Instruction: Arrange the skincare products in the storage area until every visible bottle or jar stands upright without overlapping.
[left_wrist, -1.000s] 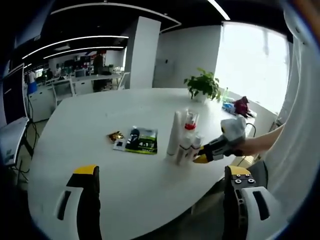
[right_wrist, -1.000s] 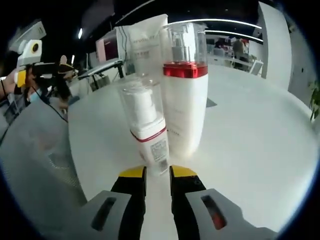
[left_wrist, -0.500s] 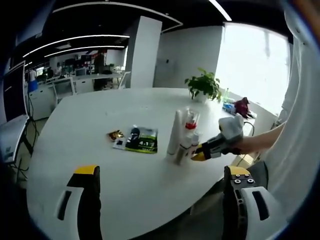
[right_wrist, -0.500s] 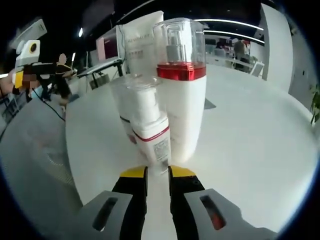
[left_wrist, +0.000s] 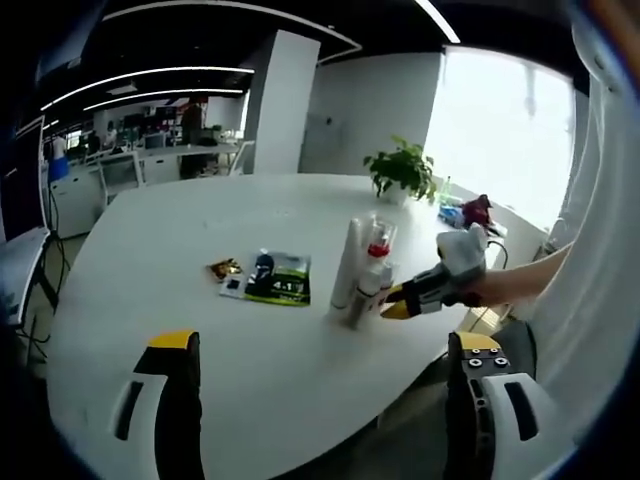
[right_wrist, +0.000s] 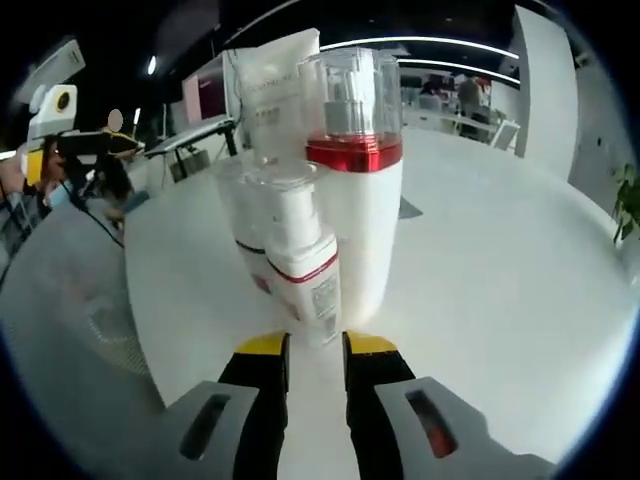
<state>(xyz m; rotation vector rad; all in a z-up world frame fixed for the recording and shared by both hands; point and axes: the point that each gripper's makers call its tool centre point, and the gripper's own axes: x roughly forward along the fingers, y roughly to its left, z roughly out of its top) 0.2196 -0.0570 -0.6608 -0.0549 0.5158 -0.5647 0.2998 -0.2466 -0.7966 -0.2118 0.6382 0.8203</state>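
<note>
Yellow-tipped fingers (right_wrist: 262, 345) of the right gripper (right_wrist: 315, 347) sit close together, pinching the base of a small pump bottle (right_wrist: 305, 265) standing on the white table (right_wrist: 480, 260) beside a taller red-collared bottle (right_wrist: 355, 190) and white tube (right_wrist: 268, 85). Left gripper (left_wrist: 325, 350) hangs wide open, holding nothing.

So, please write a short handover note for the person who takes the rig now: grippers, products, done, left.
Right gripper: jaws nearly shut at the base of the small pump bottle, which tilts; whether they pinch it, I cannot tell.
Left gripper: open, held back from the white table.
Red-collared pump bottle and white tube stand upright, close together.
Left: set the small bottle straight, clear of the others.
</note>
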